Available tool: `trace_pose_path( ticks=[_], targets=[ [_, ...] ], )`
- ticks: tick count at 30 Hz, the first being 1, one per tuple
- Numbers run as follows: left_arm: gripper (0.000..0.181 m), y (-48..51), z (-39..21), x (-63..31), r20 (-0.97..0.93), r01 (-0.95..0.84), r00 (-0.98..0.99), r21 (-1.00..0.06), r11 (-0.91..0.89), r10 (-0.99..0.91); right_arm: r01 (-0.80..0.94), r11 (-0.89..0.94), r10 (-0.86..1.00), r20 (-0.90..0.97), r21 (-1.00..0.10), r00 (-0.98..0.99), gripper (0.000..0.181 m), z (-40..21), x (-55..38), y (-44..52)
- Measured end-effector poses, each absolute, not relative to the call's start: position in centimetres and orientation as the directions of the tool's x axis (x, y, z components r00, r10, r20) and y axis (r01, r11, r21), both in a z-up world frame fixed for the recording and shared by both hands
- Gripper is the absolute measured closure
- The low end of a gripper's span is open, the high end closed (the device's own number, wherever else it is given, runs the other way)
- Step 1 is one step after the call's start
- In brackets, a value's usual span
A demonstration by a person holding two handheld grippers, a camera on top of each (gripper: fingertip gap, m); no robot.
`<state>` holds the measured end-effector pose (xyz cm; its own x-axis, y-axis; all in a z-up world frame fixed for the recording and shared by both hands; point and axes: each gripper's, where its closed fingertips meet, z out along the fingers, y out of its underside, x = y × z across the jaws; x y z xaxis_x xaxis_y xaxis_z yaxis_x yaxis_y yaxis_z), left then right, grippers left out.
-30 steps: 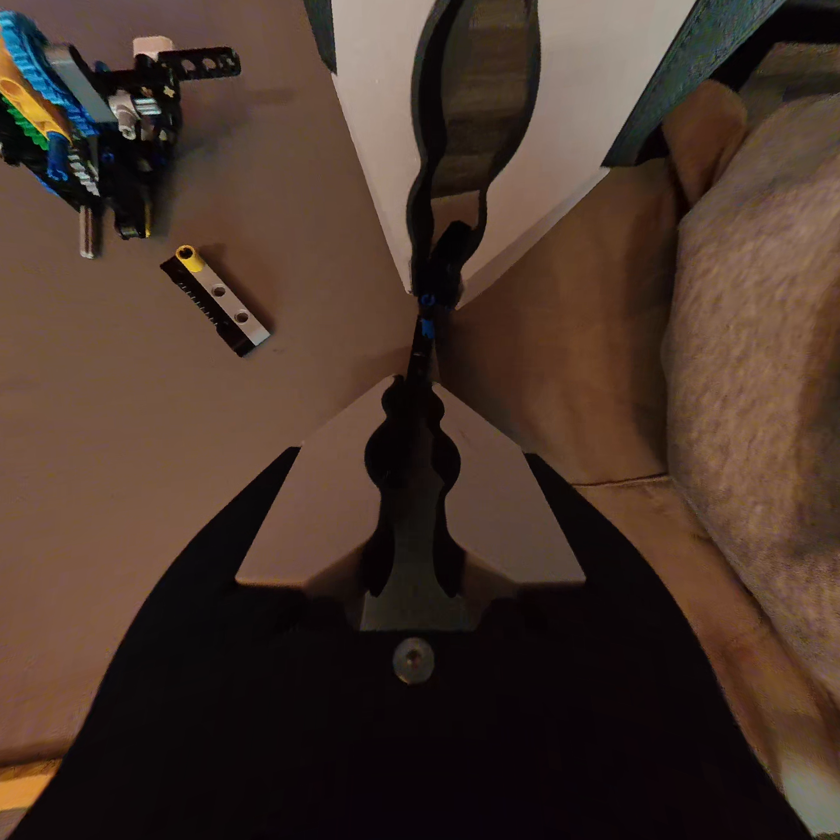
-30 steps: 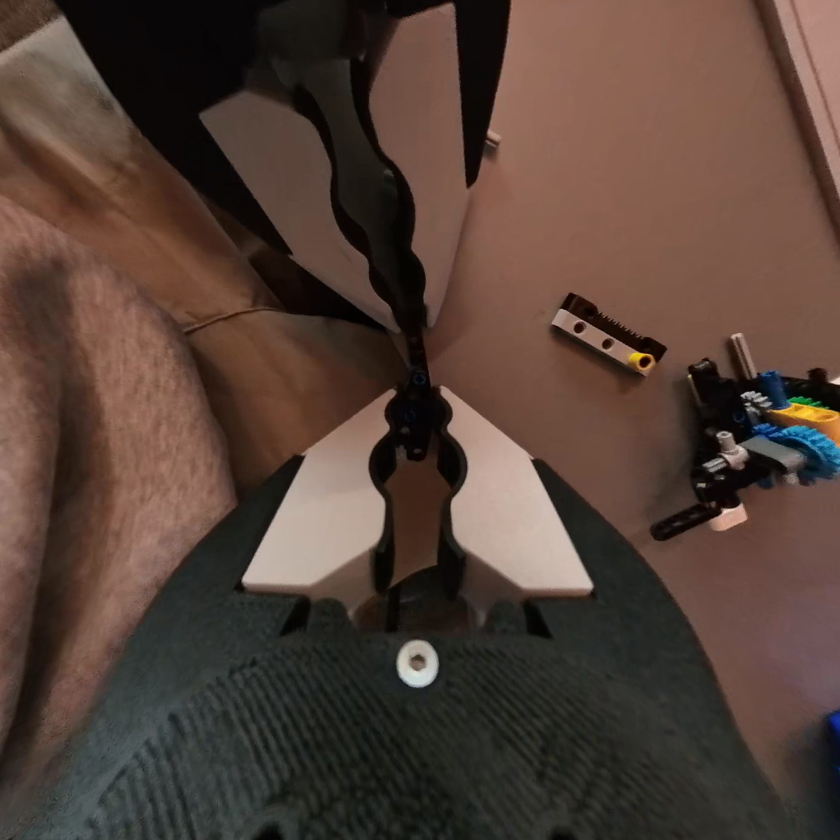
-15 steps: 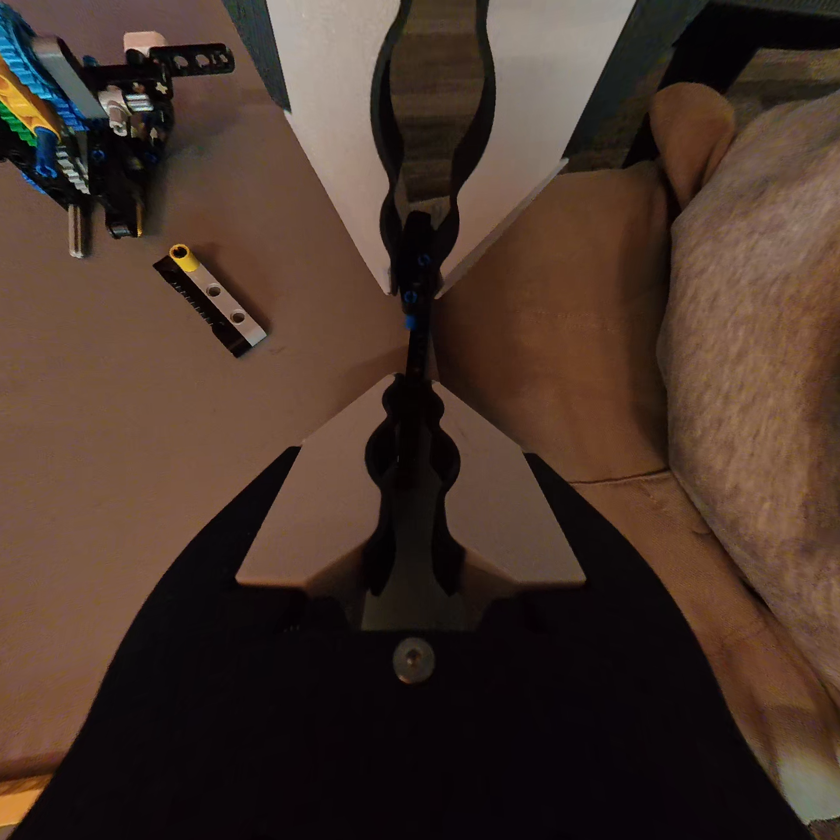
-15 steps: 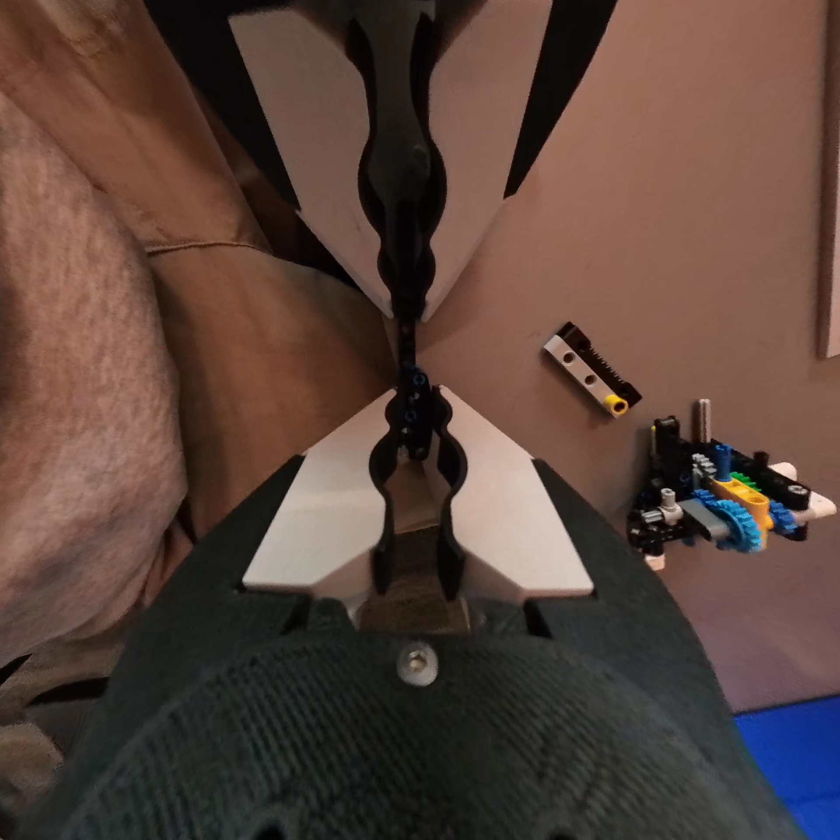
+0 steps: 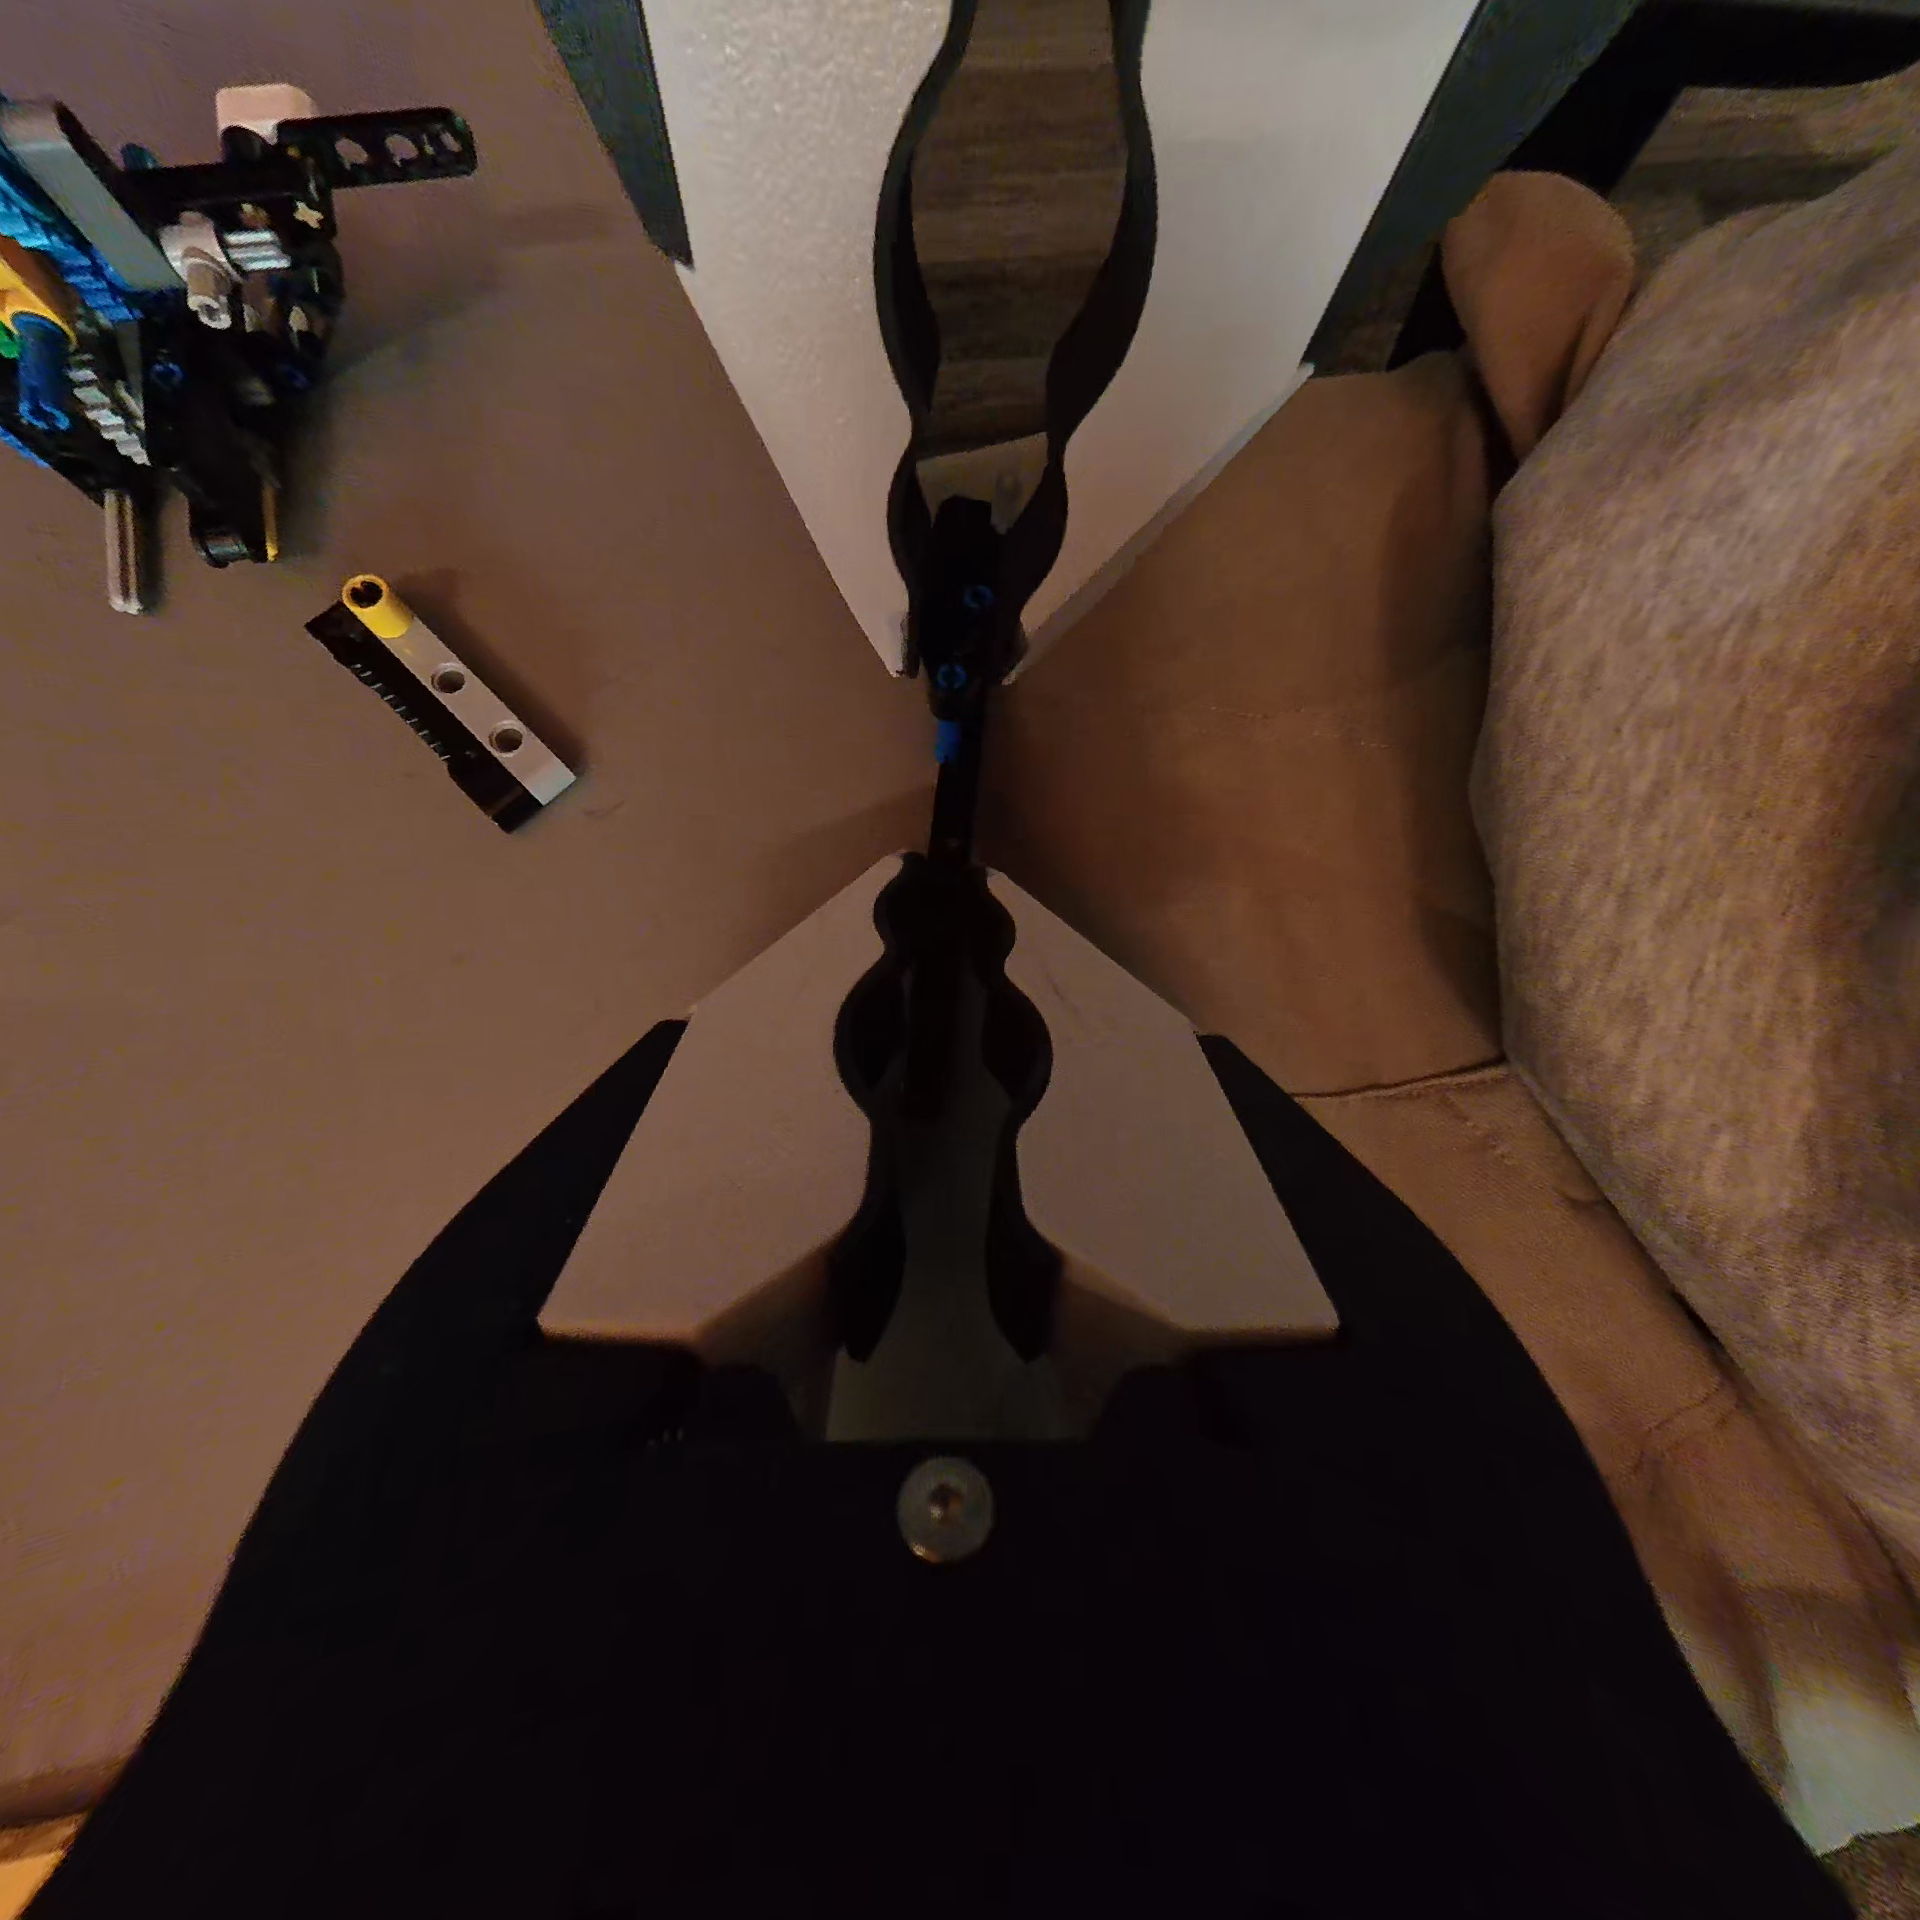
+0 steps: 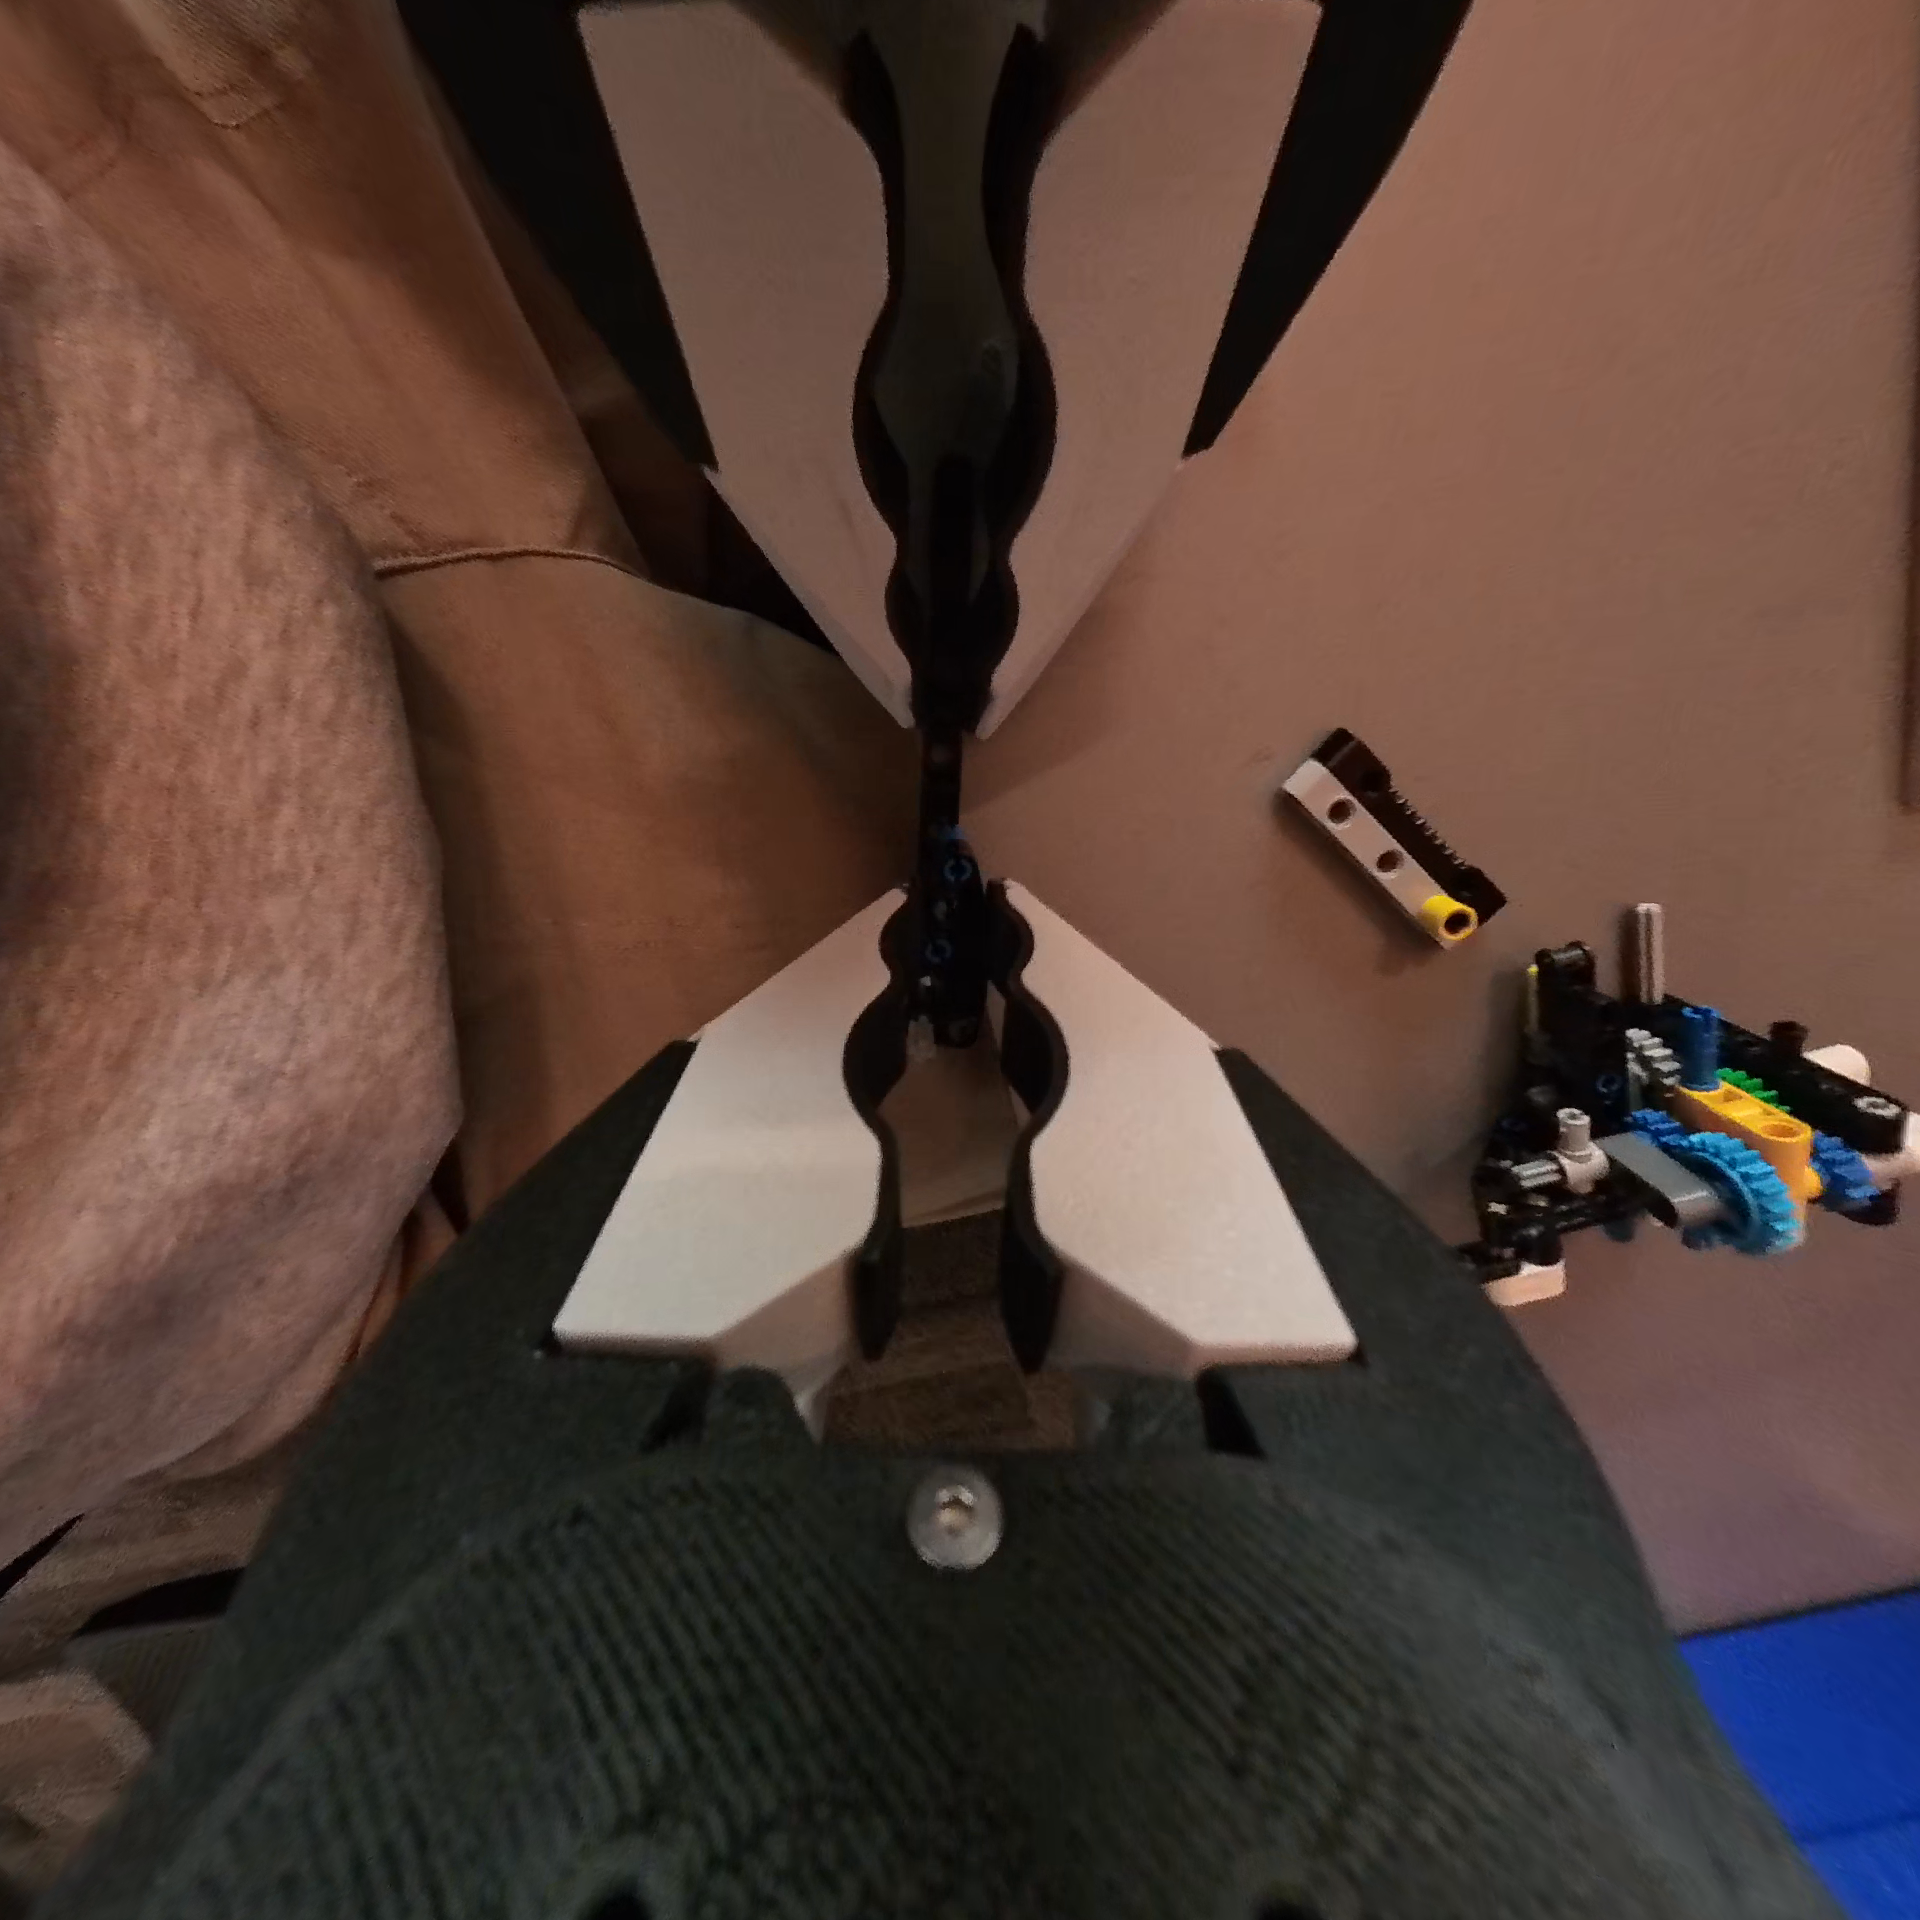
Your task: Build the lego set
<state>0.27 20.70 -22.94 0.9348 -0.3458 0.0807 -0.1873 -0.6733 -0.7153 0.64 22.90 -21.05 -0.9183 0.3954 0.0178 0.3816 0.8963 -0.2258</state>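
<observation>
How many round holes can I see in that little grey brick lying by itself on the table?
2, side by side along the grey brick, between its yellow pin end and its far end. Its other faces are hidden, so there may be more.

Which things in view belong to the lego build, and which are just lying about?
In the job:
- black beam with blue pins, pinched by left claw and right claw
- partly built model
- grey brick with yellow pin

Lying about:
- tan cushion
- fuzzy blanket
- blue mat

Right gripper [image 6: 943,894] swung square, tip-to-tip with left gripper [image 5: 943,868].
</observation>
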Motion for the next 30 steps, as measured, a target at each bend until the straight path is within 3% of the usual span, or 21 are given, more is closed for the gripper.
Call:
trace_pose_path(
  ticks=[30],
  targets=[
    [0.174, 20.74, -22.86, -0.27, 0.149, -0.107, 0.942, -0.713, -0.693, -0.299, 0.362, 0.911, 0.39, 0.128, -0.197, -0.912, 0.171, -21.05, 0.31, 22.55]
  ],
)
